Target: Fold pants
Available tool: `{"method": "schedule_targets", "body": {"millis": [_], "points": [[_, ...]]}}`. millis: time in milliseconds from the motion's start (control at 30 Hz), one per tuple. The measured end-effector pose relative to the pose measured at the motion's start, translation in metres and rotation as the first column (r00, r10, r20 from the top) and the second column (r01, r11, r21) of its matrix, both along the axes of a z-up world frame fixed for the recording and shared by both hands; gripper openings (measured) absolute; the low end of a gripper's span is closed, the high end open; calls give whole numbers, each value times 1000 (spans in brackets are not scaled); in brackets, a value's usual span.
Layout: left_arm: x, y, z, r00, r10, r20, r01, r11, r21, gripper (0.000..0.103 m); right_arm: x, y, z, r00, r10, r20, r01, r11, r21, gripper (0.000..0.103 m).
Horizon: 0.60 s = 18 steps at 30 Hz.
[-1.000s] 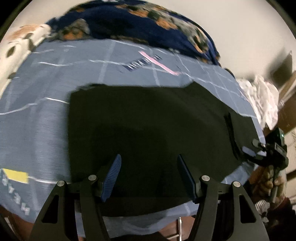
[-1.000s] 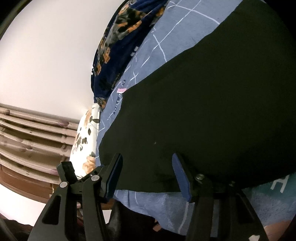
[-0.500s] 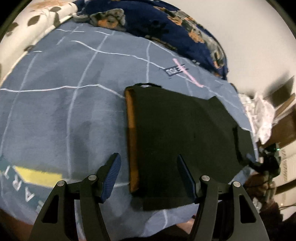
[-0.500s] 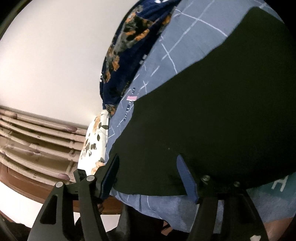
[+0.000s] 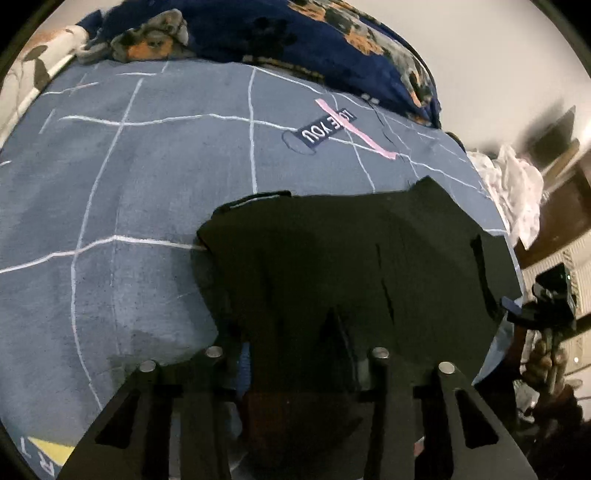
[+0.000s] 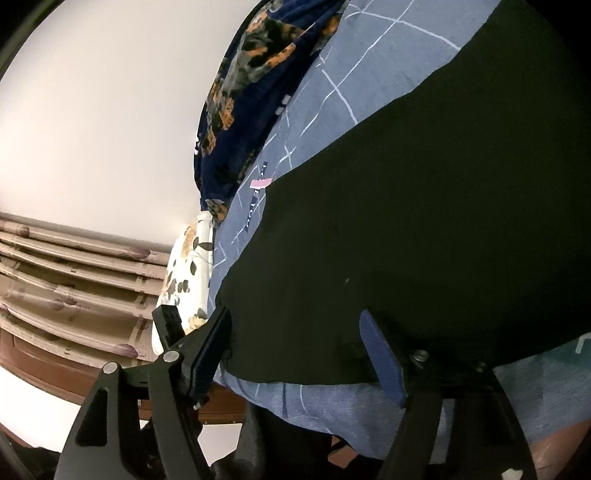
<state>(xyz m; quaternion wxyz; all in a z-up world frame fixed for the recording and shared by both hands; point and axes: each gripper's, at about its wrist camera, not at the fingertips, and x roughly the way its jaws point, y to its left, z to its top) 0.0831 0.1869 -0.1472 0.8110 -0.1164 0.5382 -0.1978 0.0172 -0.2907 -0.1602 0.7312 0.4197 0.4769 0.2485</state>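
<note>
The black pants [image 5: 343, 266] lie folded on the blue grid-lined bed sheet [image 5: 129, 177]. My left gripper [image 5: 295, 354] sits low at the pants' near edge, its jaws apart, with black cloth bunched up between them and hiding the pads. In the right wrist view the pants [image 6: 424, 229] fill the right side. My right gripper [image 6: 295, 350] is open at the pants' near edge; its blue pads straddle the hem without closing. It also shows in the left wrist view [image 5: 546, 306], at the pants' right end.
A dark blue floral blanket [image 5: 295, 33] is heaped at the far side of the bed. A white floral pillow [image 6: 188, 269] lies at one corner. White cloth [image 5: 517, 192] is piled off the bed's right. A wooden headboard [image 6: 66, 280] stands behind.
My left gripper has dropped down onto the pants' near edge, and cloth now fills the gap between its fingers. The orange inner waistband no longer shows. The right gripper has barely moved.
</note>
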Motion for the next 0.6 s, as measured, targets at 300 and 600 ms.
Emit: {"method": "schedule_targets", "body": {"millis": [300,600], "points": [[-14,-85,114,987,-103,125,127,969,-210,20,22,21,10,994,91,60,-93,995,31,73],[11,-232,135,934,-306,184,347,900,-265,7,32,20,8,994,79,79,-97,963,253,87]]}}
